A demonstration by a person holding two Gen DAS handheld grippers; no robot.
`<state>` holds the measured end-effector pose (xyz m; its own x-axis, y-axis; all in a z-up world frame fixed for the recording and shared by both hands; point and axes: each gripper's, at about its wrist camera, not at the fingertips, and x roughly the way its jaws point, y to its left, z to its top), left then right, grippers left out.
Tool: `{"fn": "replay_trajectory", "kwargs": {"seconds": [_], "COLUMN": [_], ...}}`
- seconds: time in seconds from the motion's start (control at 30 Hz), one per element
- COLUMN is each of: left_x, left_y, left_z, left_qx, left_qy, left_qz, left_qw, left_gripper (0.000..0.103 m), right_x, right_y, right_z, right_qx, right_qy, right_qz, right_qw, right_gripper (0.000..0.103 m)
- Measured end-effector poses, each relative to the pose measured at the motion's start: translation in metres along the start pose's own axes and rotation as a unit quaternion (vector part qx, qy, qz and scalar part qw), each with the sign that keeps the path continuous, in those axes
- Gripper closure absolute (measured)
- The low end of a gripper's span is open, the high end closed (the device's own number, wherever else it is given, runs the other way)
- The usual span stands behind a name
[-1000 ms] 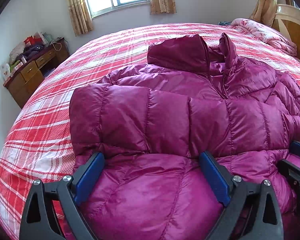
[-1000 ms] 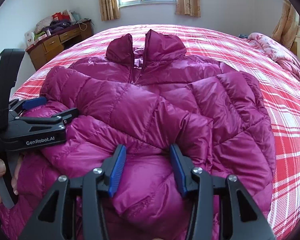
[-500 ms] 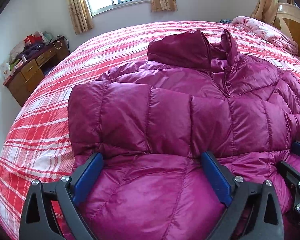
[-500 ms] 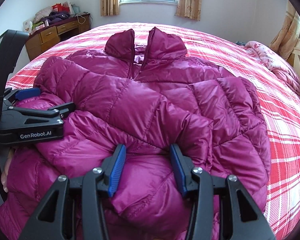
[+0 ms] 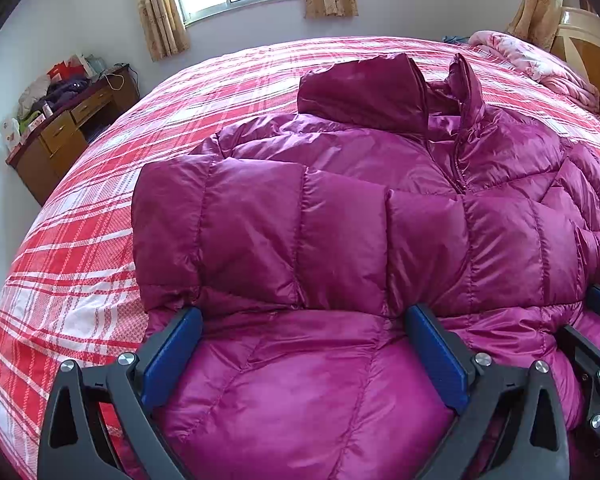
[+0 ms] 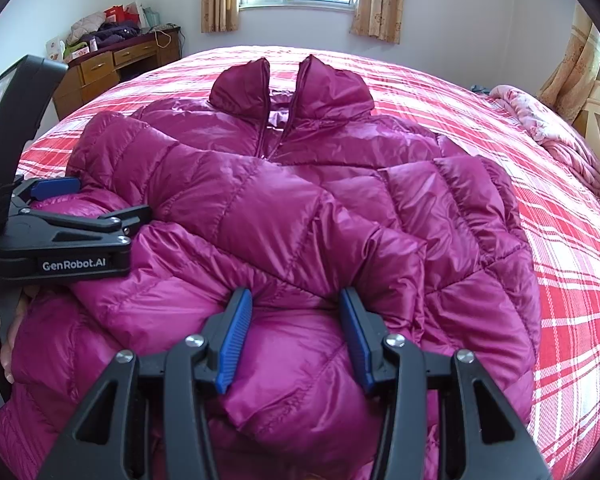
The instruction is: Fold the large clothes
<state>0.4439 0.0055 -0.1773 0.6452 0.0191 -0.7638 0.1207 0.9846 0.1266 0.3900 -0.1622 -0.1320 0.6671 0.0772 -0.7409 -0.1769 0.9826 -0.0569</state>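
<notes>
We work over a wide bed [image 5: 100, 208] in red plaid, and spread across it, collar toward the window, lies the magenta down jacket [image 5: 340, 240], both sleeves folded across its chest and its hem bunched at our near edge. Our left gripper [image 5: 304, 356] straddles that hem with jaws spread wide; the puffy fabric swells between the blue pads, but we cannot tell whether they truly press it. Our right gripper [image 6: 296, 340] stands about half open, a ridge of hem filling the gap and bulging against both pads, so we judge it pinched. The risk: this slick, air-filled shell could slide out as we lift the hem toward the collar, or the crossed sleeves could slip off and undo the fold.
</notes>
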Motion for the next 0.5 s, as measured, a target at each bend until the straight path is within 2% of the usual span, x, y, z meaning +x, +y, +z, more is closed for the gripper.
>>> {"fn": "replay_trajectory", "kwargs": {"seconds": [0.3, 0.4, 0.5], "left_x": [-0.001, -0.004, -0.017], "left_y": [-0.001, 0.006, 0.013], "left_z": [-0.001, 0.000, -0.001], "left_qx": [0.000, -0.007, -0.006], "left_qy": [-0.003, 0.003, -0.003], "left_qz": [0.002, -0.019, -0.024], "left_qw": [1.0000, 0.9998, 0.9997], "left_gripper": [0.001, 0.001, 0.001], "right_x": [0.000, 0.000, -0.005], "right_y": [0.001, -0.004, -0.008], "right_z": [0.000, 0.005, 0.012], "right_qx": [-0.004, -0.004, -0.020], "right_qy": [0.002, 0.011, 0.025], "right_qz": [-0.003, 0.016, 0.048], "right_qw": [1.000, 1.000, 0.998], "right_gripper": [0.054, 0.054, 0.045]}}
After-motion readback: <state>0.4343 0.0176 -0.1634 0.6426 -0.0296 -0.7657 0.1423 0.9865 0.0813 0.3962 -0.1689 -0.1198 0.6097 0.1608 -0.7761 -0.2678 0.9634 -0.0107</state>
